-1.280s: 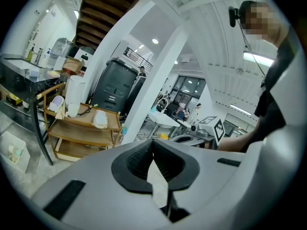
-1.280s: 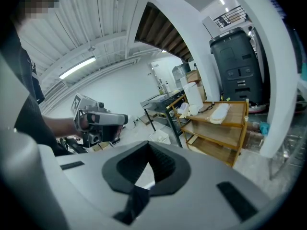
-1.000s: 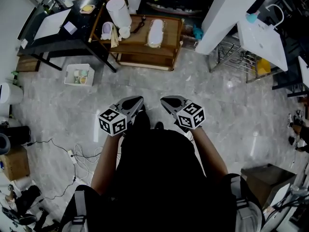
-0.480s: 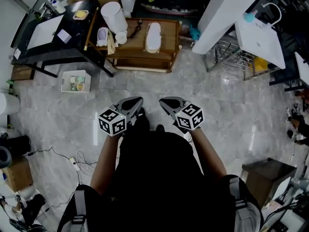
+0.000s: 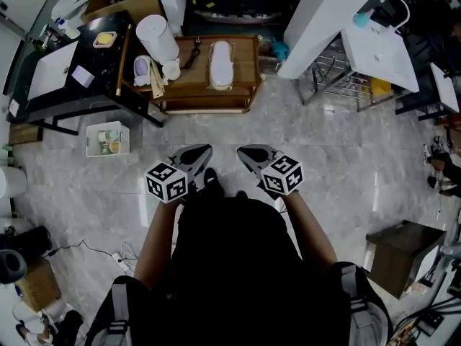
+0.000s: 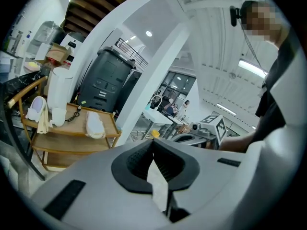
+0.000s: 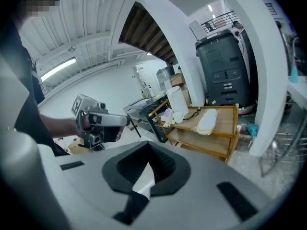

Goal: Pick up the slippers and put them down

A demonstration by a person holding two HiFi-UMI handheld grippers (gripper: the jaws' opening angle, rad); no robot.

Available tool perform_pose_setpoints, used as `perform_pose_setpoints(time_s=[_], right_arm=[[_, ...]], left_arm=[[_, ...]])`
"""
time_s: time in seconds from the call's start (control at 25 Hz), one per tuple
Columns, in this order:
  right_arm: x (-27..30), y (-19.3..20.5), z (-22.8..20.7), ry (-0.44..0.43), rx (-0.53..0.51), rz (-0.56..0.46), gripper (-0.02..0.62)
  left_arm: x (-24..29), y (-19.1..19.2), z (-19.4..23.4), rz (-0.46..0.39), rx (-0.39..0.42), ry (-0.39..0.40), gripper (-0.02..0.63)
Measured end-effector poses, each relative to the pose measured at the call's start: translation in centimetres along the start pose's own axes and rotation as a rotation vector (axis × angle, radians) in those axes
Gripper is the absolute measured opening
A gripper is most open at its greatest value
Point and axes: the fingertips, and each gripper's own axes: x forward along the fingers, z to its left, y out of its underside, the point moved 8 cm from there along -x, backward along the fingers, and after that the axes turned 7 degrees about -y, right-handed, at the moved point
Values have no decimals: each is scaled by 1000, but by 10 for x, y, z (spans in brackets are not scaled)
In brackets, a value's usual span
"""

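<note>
Left gripper [image 5: 202,152] has its jaws pressed together on nothing. The pale slipper [image 5: 220,63] lies well ahead, up on the wooden rack [image 5: 246,58], roughly in line with the gap between both tools. Right gripper [image 5: 247,153], just beside the left, is likewise closed and empty.

Your black short-sleeved top [image 5: 230,265], grey straps [image 5: 119,305] over both shoulders, left gripper [image 5: 202,151] and right gripper [image 5: 245,152] in grey shells with black ribbed pads [image 6: 169,165], each carrying a black-and-white marker cube [image 5: 167,182].
</note>
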Motion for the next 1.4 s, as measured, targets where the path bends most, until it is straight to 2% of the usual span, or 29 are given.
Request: perform_pose_setpoints(time_s=[0.56, 1.0, 1.4], right_arm=[[35, -21, -17, 93, 44, -39, 8], [65, -33, -21, 120, 50, -57, 8], [74, -37, -28, 135, 61, -61, 8]], left_arm=[[18, -31, 51, 51, 37, 97, 12], [17, -43, 84, 68, 55, 123, 12], [22, -51, 93, 74, 65, 147, 12]])
